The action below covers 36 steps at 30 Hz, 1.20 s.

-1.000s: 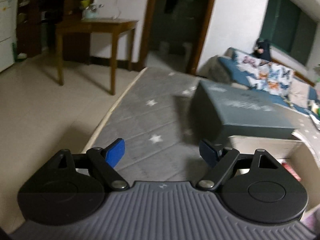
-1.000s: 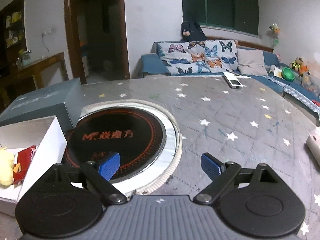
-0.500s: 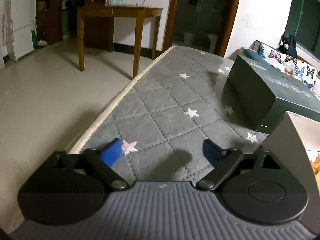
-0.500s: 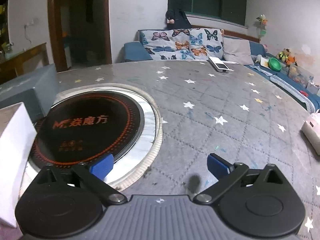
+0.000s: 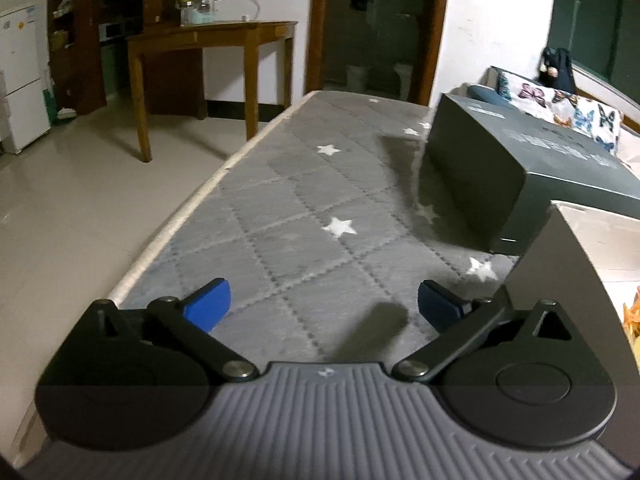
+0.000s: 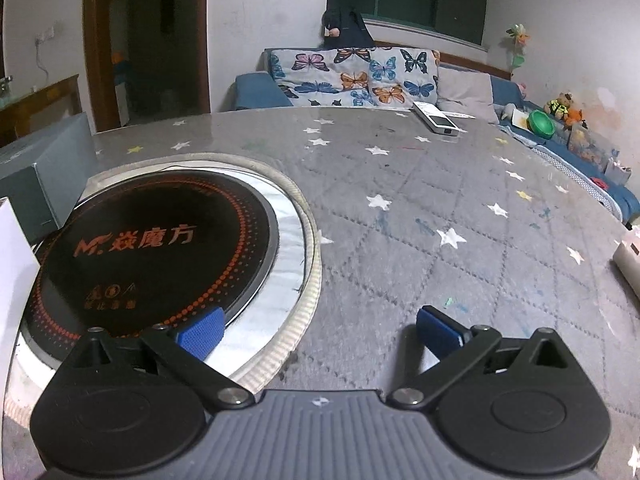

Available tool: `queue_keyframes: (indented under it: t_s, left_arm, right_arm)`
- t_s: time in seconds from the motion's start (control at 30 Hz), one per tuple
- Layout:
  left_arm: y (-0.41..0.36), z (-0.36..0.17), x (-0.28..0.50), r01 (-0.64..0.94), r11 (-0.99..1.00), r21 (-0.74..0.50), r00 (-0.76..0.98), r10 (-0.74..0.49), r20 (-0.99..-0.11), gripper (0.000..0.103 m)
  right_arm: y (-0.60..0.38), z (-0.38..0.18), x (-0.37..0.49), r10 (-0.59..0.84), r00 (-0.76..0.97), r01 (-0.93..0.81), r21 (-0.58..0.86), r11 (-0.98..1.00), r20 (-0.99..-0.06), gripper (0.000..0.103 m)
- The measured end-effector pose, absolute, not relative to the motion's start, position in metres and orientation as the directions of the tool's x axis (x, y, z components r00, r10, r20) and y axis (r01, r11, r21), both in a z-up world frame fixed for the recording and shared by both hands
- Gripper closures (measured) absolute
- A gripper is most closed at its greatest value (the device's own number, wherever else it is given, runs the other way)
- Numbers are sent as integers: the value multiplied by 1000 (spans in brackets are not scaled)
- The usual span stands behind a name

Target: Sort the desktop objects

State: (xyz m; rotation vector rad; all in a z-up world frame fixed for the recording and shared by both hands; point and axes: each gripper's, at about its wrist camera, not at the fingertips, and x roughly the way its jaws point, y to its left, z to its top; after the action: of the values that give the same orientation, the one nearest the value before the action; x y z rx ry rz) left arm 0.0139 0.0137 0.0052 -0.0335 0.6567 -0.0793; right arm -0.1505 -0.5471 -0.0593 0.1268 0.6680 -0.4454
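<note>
We see a worktop [image 5: 304,216] covered by a grey quilted mat printed with white stars, its pale rim curving along the left of the left wrist view. Beyond it lie a tiled floor [image 5: 72,208], a wooden side table [image 5: 212,36] at the upper left, a white fridge [image 5: 20,80] at the far left edge and a dark doorway [image 5: 376,24] at top centre.

The left tool [image 5: 323,306] hangs over bare mat at lower centre, its blue pads wide apart and gripping nothing. The right tool [image 6: 320,330] is likewise spread and empty, its left pad over the rim of a round induction cooker [image 6: 156,248] set into the worktop at the left of the right wrist view.

Only the right wrist view shows that cooker with its orange lettering, a butterfly-print sofa [image 6: 360,76] at top centre, a white remote-like device [image 6: 438,122] at the far edge of the mat, a green bowl [image 6: 541,123] with soft toys at the upper right, and a white object [image 6: 628,264] cut off at the right edge.

A closed dark grey box [image 5: 520,176] sits at the right of the left wrist view; it also shows at the left edge of the other view. Just in front of it is an open white box [image 5: 572,264], lower right, holding something orange and yellow [image 5: 632,312] that we cannot identify.
</note>
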Motion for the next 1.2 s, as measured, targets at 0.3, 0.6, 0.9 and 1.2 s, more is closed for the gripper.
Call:
queue_keyframes:
  t_s: [0.3, 0.6, 0.9, 1.2]
  left_arm:
    - [-7, 1, 24, 108, 994, 5, 775, -81, -626, 0]
    - [-10, 0, 28, 112, 994, 9, 774, -81, -628, 0]
    - [-8, -1, 29, 112, 994, 8, 773, -81, -629, 0]
    - [-10, -1, 29, 112, 994, 10, 774, -81, -628, 0]
  right_arm:
    - [-555, -60, -142, -371, 690, 458, -22, 889, -622, 0]
    - [-558, -60, -138, -375, 688, 462, -24, 887, -621, 0]
    - [-559, -59, -138, -375, 690, 461, -24, 887, -619, 0]
    - [-559, -59, -138, -374, 690, 461, -22, 887, -619, 0]
